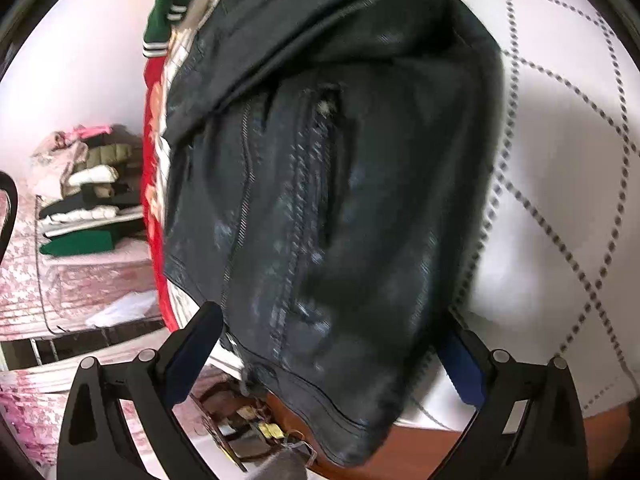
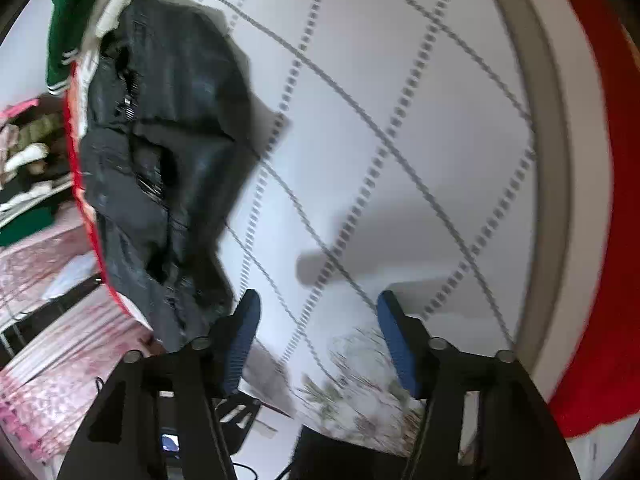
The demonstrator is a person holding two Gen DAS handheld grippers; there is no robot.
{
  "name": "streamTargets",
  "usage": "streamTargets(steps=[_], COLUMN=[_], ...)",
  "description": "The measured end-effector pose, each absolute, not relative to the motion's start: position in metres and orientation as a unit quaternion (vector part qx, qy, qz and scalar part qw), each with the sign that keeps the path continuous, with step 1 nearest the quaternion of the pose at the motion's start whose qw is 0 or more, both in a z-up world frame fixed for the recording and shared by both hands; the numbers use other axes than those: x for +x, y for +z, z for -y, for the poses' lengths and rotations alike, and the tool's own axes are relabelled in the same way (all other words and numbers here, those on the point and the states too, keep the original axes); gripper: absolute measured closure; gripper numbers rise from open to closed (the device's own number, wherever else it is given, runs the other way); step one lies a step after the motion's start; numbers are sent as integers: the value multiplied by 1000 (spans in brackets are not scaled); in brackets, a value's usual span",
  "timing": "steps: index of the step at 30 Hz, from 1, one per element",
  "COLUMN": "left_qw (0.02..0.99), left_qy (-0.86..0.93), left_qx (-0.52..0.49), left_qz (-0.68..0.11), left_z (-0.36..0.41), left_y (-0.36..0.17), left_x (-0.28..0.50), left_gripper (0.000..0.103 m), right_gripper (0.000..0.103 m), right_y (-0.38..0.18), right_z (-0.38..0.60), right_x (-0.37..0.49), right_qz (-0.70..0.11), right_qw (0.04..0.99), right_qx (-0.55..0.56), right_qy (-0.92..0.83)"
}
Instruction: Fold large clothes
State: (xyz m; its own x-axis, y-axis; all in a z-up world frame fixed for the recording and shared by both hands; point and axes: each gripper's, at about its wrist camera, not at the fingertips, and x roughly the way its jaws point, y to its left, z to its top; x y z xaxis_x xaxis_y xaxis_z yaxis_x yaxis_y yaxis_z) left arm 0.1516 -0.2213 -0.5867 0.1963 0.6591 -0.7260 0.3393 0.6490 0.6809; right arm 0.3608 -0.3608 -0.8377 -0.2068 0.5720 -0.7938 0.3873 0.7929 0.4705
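Note:
A dark padded jacket (image 1: 328, 184) with zips lies folded on a pile of clothes on a white quilted surface (image 1: 560, 184). My left gripper (image 1: 332, 356) is open, its blue-padded fingers (image 1: 192, 356) spread on either side of the jacket's near edge, gripping nothing. In the right wrist view the same jacket (image 2: 168, 168) lies at the left. My right gripper (image 2: 320, 340) is open and empty over the white quilted surface (image 2: 400, 120), to the right of the jacket.
A red and white garment (image 1: 154, 200) and a green one (image 1: 168, 4) lie under the jacket. A stack of folded clothes (image 1: 88, 196) sits on a pink bedspread (image 1: 60, 280) at left. A red fabric (image 2: 600, 240) is at right. Both views are motion-blurred.

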Motion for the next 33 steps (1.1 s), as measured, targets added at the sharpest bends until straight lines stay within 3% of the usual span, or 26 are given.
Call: streamTargets(steps=[6,9,11,14,22,23,25,26,30,33], left_qw=[671,677,682,692,710,711,715,718,730,744], left_qy=[153,153,145,133,103,99,95,93,85,69], left_qx=[384,374,363,348,324,321,315,312,294,285], left_qz=[-616,-615,-618,-618,-617,-618,-617,-616,-611,-600], left_z=[193,185,181,178,191,193,195,196,197,200], left_y=[-580,-578,-576,-572,-565,-564,-560,-557,-540,-518], left_x=[184,194,196,196,189,189,189,189,188,179], left_gripper=[0,0,2,18,76,79,89,92,97,98], right_gripper=[31,8,0,0,0,5,39,70,83,86], right_y=[-854,-869,-875,-874,-875,-873,-873,-874,-867,-847], right_z=[356,351,342,333,313,312,308,306,308,317], right_x=[387,398,402,406,418,420,424,426,427,422], right_qz=[-705,-668,-645,-626,-586,-585,-591,-598,-604,-614], right_qw=[556,553,554,564,552,553,552,549,550,548], right_qx=[416,470,500,515,571,571,567,563,555,548], right_qy=[145,164,164,153,159,161,158,155,159,150])
